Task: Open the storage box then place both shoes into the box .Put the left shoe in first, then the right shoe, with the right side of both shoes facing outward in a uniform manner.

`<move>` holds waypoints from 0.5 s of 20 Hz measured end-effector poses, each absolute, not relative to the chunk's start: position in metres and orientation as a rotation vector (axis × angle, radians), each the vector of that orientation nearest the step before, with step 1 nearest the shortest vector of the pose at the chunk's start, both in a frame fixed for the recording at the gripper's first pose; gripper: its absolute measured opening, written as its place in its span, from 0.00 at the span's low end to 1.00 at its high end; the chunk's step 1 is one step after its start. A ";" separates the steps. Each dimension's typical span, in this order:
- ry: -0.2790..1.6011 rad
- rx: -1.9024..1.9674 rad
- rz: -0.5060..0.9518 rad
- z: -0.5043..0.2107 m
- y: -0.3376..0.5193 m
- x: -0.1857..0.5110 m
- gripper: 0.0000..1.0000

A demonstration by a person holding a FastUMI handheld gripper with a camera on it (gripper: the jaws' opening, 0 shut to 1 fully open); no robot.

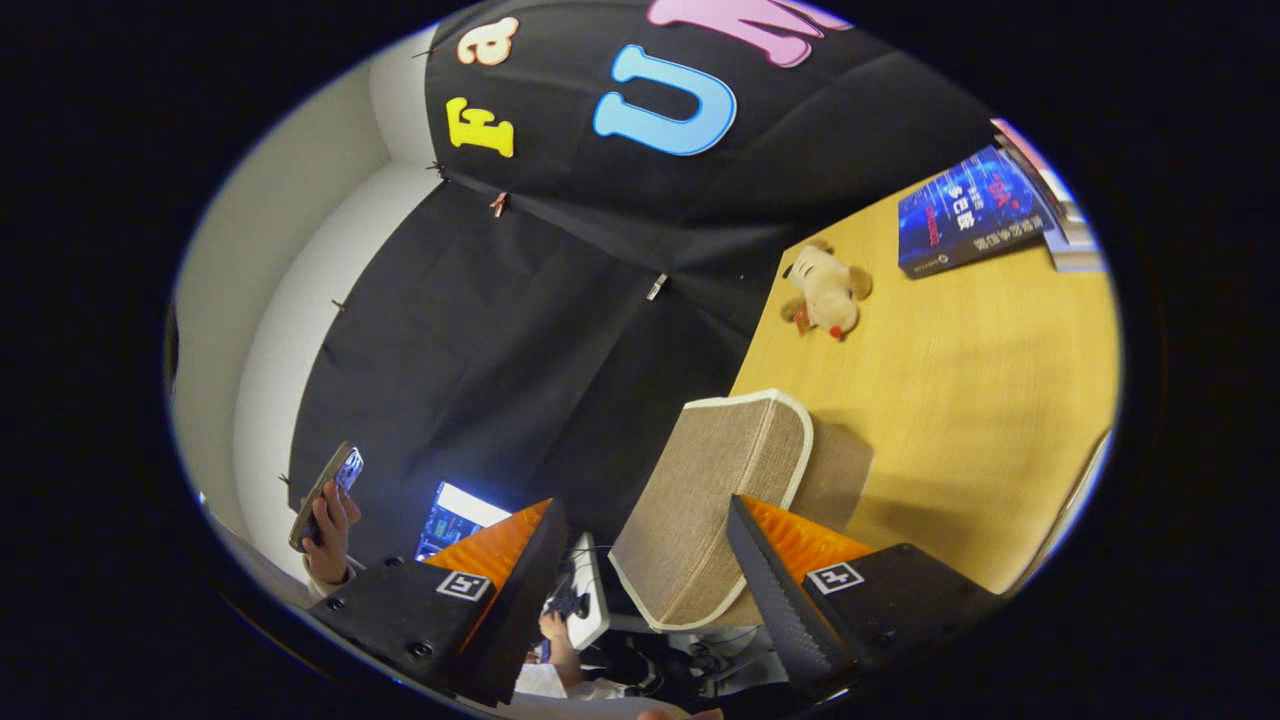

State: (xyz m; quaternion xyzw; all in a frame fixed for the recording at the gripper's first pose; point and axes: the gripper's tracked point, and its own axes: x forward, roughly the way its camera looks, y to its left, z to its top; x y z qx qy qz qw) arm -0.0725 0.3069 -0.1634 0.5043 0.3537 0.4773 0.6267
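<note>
Biggest thing here is the black cloth wall [520,330], draped across most of the scene beyond the fingers, with a white wall [270,290] showing past its edge. The whole scene looks rolled sideways, so the wooden table [960,400] runs up the side behind one finger.

Next is the storage box [715,500], a beige fabric thing with a pale trimmed edge. It sits on the table, and its flat face, lid I think, is right in the gap between the two fingers, a bit ahead of them. It looks closed as far as I can tell.

The gripper [645,565] is spread wide open, and neither finger seems to be pressing on the box. One finger sits just beside the box's edge; the other is well clear of it, so it's got hold of nothing.

Further back on the table there's a blue book [965,212] with another book or two stacked beside it at the far end. Between the book and the box, well apart from both, lies a small plush dog [828,290] on its side.

Down past the other finger there's a person's hand [330,535] holding up a phone [325,493], and a lit screen [455,520] close by. Another hand [556,640] is down low near some white device, hard to make out.
</note>
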 end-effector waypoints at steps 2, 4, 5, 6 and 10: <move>0.849 1.195 1.132 -0.176 0.317 -0.075 0.98; 0.877 1.229 1.161 -0.188 0.327 -0.077 0.98; 0.895 1.245 1.176 -0.194 0.331 -0.077 0.98; 0.910 1.259 1.187 -0.202 0.336 -0.079 0.98; 0.983 1.336 1.221 -0.230 0.352 -0.084 0.98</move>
